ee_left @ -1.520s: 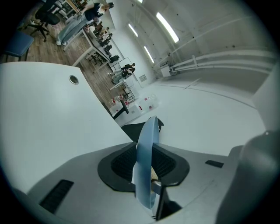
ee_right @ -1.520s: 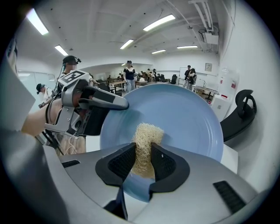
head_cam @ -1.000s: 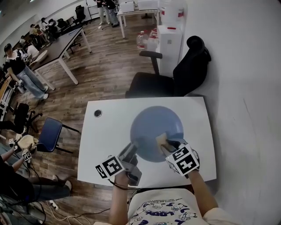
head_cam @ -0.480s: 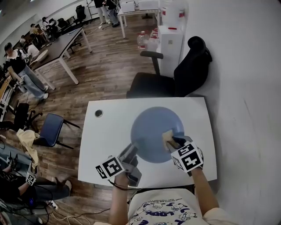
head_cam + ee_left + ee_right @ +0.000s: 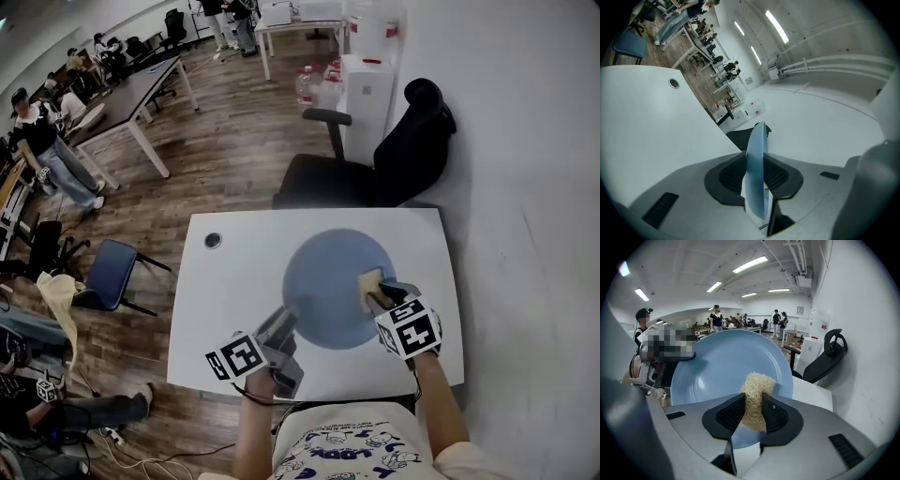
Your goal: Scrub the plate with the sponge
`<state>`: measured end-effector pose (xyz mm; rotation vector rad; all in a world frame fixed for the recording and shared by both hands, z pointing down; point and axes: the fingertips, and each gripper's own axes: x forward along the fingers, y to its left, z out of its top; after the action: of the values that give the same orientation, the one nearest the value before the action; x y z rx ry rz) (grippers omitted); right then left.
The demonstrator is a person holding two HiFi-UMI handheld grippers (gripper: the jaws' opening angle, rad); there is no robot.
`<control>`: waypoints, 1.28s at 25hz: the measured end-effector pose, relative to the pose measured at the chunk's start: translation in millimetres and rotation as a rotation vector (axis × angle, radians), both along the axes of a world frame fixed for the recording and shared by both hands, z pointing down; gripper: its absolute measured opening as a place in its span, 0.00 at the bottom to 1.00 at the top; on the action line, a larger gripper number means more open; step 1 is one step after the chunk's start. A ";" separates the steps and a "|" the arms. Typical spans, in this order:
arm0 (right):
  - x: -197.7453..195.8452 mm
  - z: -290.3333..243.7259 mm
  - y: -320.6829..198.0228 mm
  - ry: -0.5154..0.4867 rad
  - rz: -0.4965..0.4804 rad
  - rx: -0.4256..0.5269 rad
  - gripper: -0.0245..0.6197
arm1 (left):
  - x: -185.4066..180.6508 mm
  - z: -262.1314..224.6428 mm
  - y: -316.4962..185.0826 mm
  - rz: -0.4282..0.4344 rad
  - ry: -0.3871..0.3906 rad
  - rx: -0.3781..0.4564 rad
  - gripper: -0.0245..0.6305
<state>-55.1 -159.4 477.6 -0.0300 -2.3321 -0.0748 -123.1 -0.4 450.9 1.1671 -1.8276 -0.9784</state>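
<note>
My left claw (image 5: pixel 281 326) clamps the near rim of the plate (image 5: pixel 328 281) steady so my right claw (image 5: pixel 382 296), clenching the sponge (image 5: pixel 369 280), can seemingly scrub its right side.

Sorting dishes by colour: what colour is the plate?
Light blue; the plate shows best in the right gripper view.

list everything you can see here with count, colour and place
table: one, white, by the wall
plate: one, blue, on the table
sponge: one, tan, plate's right side
cable hole: one, dark, table's far left corner
office chair: one, black, beyond the table
small chair: one, blue, left of table
people: several, far left
left gripper: grey, shut on plate's near rim
right gripper: grey, shut on sponge
</note>
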 end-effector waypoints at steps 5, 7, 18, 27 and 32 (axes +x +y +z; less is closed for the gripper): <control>-2.7 -0.5 -11.8 -0.003 0.021 0.031 0.21 | 0.8 2.5 -3.4 0.010 0.002 0.001 0.17; -3.4 0.0 -11.2 -0.007 0.031 0.032 0.21 | 0.7 4.0 -0.6 0.012 0.000 0.001 0.17; -6.3 -2.4 -21.8 -0.032 0.067 0.020 0.21 | 0.5 13.3 -1.6 -0.018 0.055 0.000 0.17; -10.2 -17.5 -22.9 -0.109 0.091 0.028 0.21 | -1.9 16.5 2.7 -0.055 0.071 -0.005 0.17; -10.5 -25.9 -20.3 -0.142 0.094 0.029 0.21 | -2.1 19.7 6.9 -0.075 0.078 -0.016 0.17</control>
<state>-65.6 -179.7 451.7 0.1031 -2.4698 -0.0655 -125.2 6.4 470.5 1.0428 -1.8247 -1.0355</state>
